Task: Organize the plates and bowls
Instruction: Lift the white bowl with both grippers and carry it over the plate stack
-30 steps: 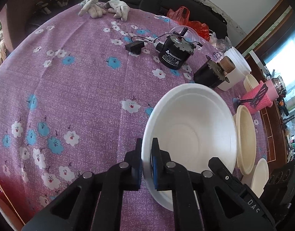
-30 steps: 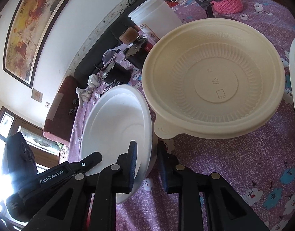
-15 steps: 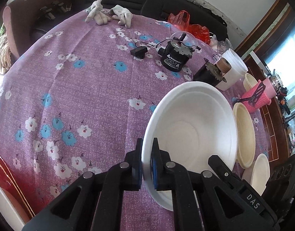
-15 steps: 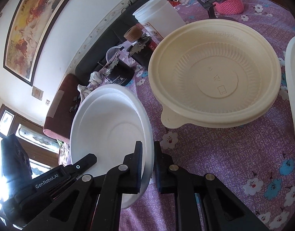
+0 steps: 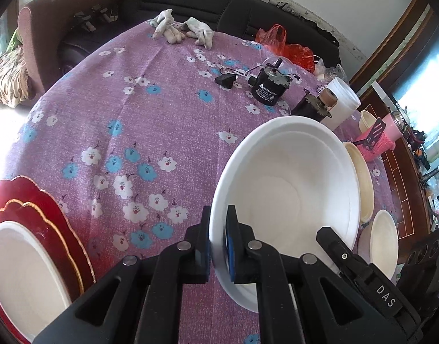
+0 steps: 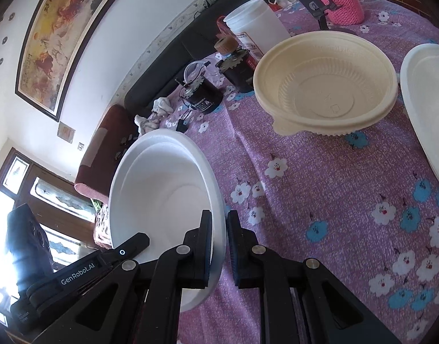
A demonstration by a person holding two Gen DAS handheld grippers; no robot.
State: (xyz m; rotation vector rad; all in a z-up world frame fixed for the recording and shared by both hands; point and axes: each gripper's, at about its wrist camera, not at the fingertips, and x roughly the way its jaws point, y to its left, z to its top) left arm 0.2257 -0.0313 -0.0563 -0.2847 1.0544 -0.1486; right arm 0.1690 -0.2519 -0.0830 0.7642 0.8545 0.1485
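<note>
A white foam bowl (image 5: 288,189) hangs tilted above the purple flowered tablecloth (image 5: 139,120), held by both grippers. My left gripper (image 5: 218,238) is shut on its near-left rim. My right gripper (image 6: 219,238) is shut on the opposite rim of the same bowl (image 6: 162,189). A cream ribbed bowl (image 6: 328,86) stands on the cloth beyond it. A white plate (image 6: 423,109) lies at the right edge of the right wrist view. In the left wrist view, red scalloped plates (image 5: 47,223) with a white plate (image 5: 18,272) on top lie at the lower left.
Two black motors (image 5: 268,89), a white jar (image 5: 341,103), a pink knitted holder (image 5: 382,140), grey gloves (image 5: 182,30) and a red bag (image 5: 285,46) sit towards the table's far side. A dark sofa (image 5: 190,3) runs behind the table.
The right jaws closed onto the bowl's rim. Both grippers then rose and drew back with the bowl, away from the cream bowl. The red plates came into the left wrist view.
</note>
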